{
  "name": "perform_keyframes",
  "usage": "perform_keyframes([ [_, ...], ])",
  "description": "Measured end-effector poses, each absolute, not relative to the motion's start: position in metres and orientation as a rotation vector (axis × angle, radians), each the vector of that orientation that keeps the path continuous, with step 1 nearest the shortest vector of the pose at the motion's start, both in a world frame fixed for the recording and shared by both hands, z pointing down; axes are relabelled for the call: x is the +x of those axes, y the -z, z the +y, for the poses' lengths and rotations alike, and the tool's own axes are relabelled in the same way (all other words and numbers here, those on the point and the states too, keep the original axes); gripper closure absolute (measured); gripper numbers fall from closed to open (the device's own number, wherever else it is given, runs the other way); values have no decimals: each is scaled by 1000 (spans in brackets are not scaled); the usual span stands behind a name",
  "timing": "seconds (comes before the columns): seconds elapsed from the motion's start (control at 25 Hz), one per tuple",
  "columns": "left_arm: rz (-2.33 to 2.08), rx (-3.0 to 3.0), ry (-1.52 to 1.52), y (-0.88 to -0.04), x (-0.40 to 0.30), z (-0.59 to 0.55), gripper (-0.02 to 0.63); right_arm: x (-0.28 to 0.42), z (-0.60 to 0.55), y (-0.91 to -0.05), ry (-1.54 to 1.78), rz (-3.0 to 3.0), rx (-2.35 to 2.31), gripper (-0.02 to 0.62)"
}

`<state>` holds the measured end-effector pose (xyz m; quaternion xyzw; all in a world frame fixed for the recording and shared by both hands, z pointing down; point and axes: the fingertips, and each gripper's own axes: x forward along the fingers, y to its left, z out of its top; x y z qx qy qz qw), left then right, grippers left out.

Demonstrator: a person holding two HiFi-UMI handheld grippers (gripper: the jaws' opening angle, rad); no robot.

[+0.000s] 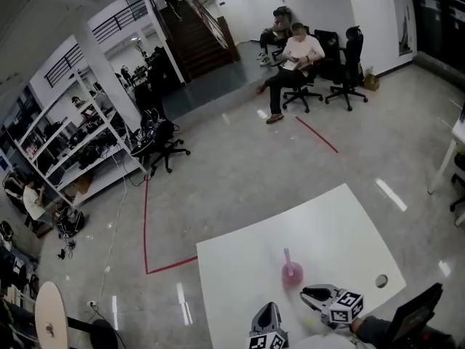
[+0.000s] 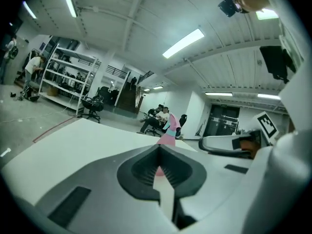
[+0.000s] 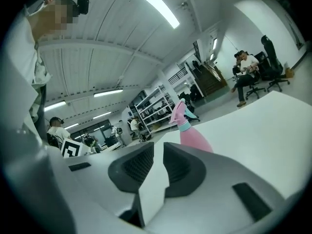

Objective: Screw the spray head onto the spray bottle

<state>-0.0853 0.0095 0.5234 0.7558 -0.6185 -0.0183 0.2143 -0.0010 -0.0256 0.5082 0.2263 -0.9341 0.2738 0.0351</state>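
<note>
A pink spray bottle [image 1: 291, 271] stands upright on the white table [image 1: 240, 267], with a pink and teal spray head [image 3: 178, 114] on its neck. My left gripper [image 1: 267, 313] is at the table's near edge, just short of the bottle and to its left, shut with nothing in it. The bottle [image 2: 168, 135] shows straight beyond the closed left gripper [image 2: 158, 153]. My right gripper [image 1: 306, 294] lies to the bottle's near right. The right gripper [image 3: 157, 152] has a narrow gap between its jaws, holding nothing, with the bottle [image 3: 194, 139] beyond and slightly to the right.
A round cable hole [image 1: 381, 281] sits near the table's right edge. A dark chair back [image 1: 415, 313] stands at the near right corner. Seated people [image 1: 294, 57] and office chairs are far across the floor. Shelving [image 1: 73, 137] lines the left side.
</note>
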Motion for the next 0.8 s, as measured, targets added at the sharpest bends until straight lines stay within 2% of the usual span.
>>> perform_keyframes([
  [0.08,-1702,2107,36,-524,-82,5,603,5,-30,-512,-799,-2852,757,589],
  [0.12,-1695,2113,29,-524,-80,2,603,8,-31,-513,-771,-2840,783,599],
  [0.36,-1653,2168,-9,-533,-65,-6,603,9,-25,-525,-609,-2792,831,600],
  [0.8,-1609,2152,-4,-553,-56,-19,603,22,-49,-556,-618,-2682,869,600],
])
